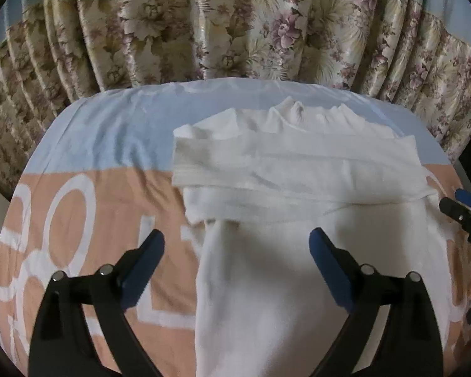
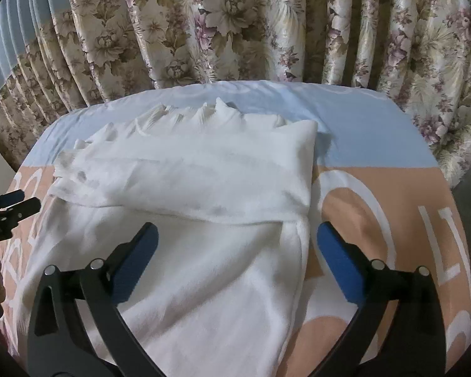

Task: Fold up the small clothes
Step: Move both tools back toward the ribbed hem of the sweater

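Note:
A white garment [image 1: 298, 188] lies on the bed, its far part folded over into a band across the body. In the right wrist view the same white garment [image 2: 188, 188] shows a frilly far edge. My left gripper [image 1: 237, 235] hovers over the garment's left near edge, jaws wide open, nothing between the blue pads. Over the garment's right edge my right gripper [image 2: 237, 229] also stands wide open and empty. Each gripper's tip shows at the side of the other's view: right gripper [image 1: 461, 210], left gripper [image 2: 15, 207].
The garment rests on a bed sheet [image 1: 94, 204], peach with white letters near me and pale blue farther off. A flowered curtain [image 1: 235, 22] hangs right behind the bed's far edge. Bare sheet [image 2: 376, 220] lies to both sides of the garment.

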Available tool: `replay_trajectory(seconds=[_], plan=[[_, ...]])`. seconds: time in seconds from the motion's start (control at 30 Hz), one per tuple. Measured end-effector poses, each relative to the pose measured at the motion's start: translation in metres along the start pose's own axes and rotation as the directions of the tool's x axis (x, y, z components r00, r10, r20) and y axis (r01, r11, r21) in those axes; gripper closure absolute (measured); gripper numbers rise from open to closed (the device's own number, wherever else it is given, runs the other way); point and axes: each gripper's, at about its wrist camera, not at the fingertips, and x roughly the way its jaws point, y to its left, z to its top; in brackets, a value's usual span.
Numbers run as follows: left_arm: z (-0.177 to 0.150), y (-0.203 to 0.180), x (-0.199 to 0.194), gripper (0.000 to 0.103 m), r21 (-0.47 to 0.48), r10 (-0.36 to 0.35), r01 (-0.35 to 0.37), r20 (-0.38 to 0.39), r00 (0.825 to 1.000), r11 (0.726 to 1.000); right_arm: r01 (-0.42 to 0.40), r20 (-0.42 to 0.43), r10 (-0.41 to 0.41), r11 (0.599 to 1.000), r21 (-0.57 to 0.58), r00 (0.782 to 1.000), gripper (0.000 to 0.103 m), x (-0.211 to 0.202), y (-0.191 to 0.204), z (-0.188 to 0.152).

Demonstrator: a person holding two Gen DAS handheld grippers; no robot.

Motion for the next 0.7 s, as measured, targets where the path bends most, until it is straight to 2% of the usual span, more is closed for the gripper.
replay_trajectory(seconds=[0.13, 0.37, 0.5, 0.6, 0.7], plan=[[-0.011, 0.009, -0.013, 0.008, -0.049, -0.015, 0.016, 0.01, 1.0, 0.999, 0.015, -0.002, -0.015, 1.0, 0.009, 1.0, 0.003, -0.01, 0.007, -0.01], [-0.031, 0.013, -0.033, 0.007, -0.049, 0.069, -0.067, 0.047, 0.997, 0.997, 0.063, 0.007, -0.063, 0.998, 0.013, 0.998, 0.003, -0.028, 0.019, -0.024], [-0.043, 0.02, -0.04, 0.007, -0.082, 0.085, -0.079, 0.071, 0.994, 0.993, 0.084, 0.0, -0.084, 0.996, 0.037, 0.996, 0.003, -0.035, 0.019, -0.035], [-0.054, 0.019, -0.048, 0.007, -0.062, 0.14, -0.135, 0.096, 0.985, 0.989, 0.072, -0.036, -0.07, 0.995, 0.062, 0.997, 0.003, -0.037, 0.018, -0.046], [-0.064, 0.016, -0.052, 0.007, -0.043, 0.102, -0.1, 0.056, 0.993, 0.994, 0.032, -0.053, -0.03, 0.999, 0.044, 0.998, 0.003, -0.045, 0.022, -0.063]])
